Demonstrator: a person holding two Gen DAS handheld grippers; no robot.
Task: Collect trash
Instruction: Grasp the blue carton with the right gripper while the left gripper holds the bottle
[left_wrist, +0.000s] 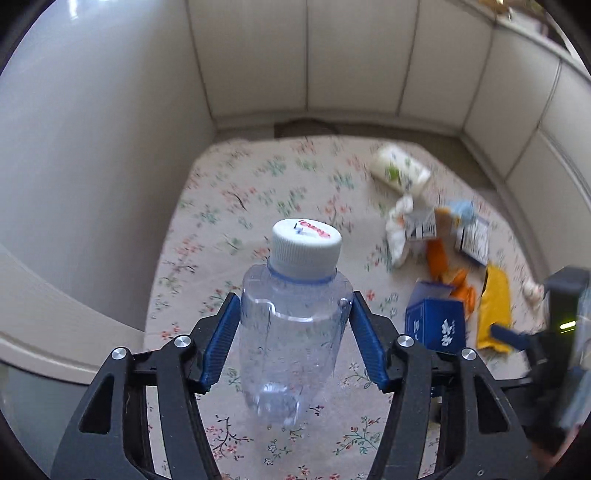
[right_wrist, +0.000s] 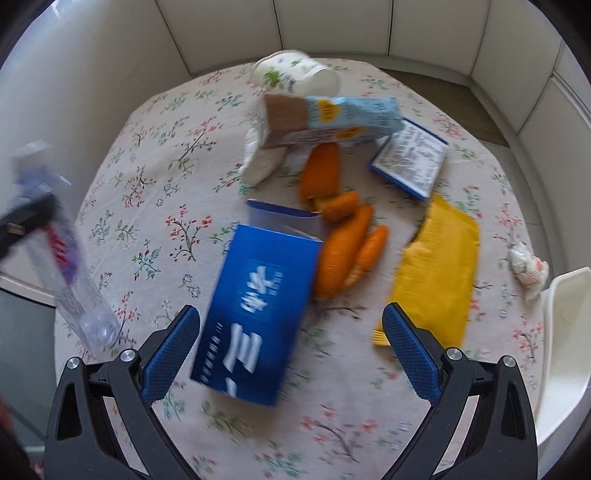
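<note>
My left gripper (left_wrist: 293, 325) is shut on a clear plastic bottle (left_wrist: 291, 332) with a white cap, held above the floral tablecloth (left_wrist: 258, 192). The bottle also shows blurred at the left of the right wrist view (right_wrist: 70, 266). My right gripper (right_wrist: 291, 332) is open above the table, its fingers either side of a blue box (right_wrist: 255, 314) that lies below it. Beyond lie orange peels (right_wrist: 343, 243), a yellow packet (right_wrist: 436, 266), a light blue carton (right_wrist: 332, 118), a white cup (right_wrist: 295, 74), a crumpled tissue (right_wrist: 258, 158) and a blue-edged label box (right_wrist: 410, 158).
White cushioned bench walls (left_wrist: 351, 55) ring the table. A small crumpled wrapper (right_wrist: 526, 267) lies near the right table edge. A white chair back (right_wrist: 565, 339) stands at the right. The right gripper's body shows at the right of the left wrist view (left_wrist: 554, 332).
</note>
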